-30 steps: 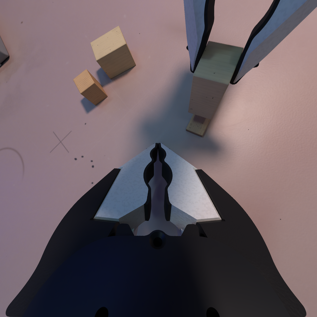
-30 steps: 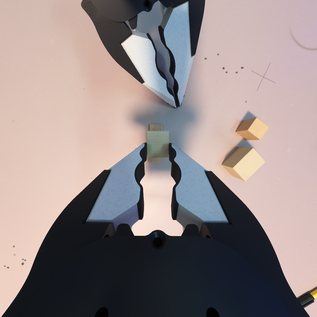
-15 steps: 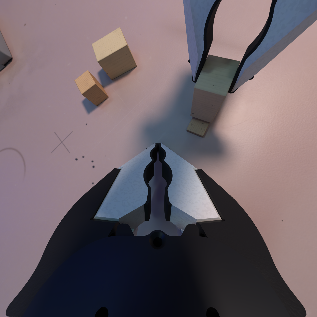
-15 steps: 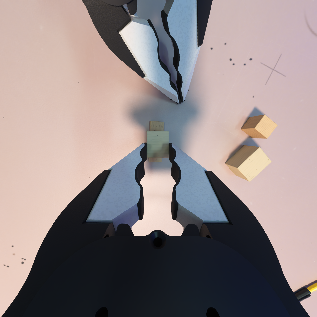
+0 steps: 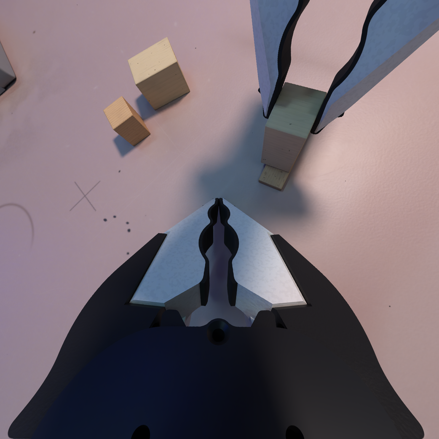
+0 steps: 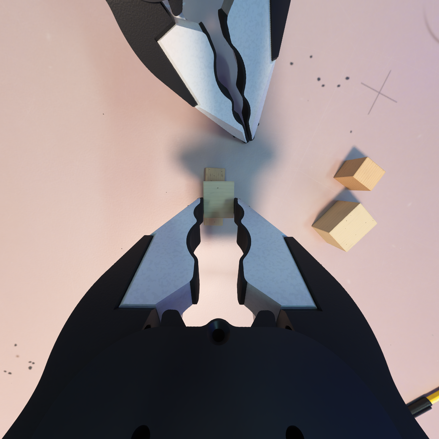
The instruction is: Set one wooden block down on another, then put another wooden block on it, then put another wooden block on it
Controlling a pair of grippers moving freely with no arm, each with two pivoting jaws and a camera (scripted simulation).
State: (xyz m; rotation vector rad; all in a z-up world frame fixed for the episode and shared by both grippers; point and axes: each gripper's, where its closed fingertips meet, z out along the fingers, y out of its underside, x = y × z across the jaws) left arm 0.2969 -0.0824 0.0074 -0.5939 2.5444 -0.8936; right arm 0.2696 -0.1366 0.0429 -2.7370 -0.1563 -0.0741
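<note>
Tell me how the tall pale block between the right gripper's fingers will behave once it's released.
The tall pale block stands upright on a thin flat block narrower than itself, so it likely tips easily. Being wood, it looks rigid. The right gripper flanks its top, and a sideways brush could topple it.

Pink tabletop (image 5: 356,237) with pencilled cross (image 5: 85,196); grey object (image 5: 6,69) at left edge; yellow-black tool (image 6: 425,401)

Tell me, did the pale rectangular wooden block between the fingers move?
Yes. The pale rectangular wooden block sank lower, closer to the thin flat wooden block, which stayed put.
</note>
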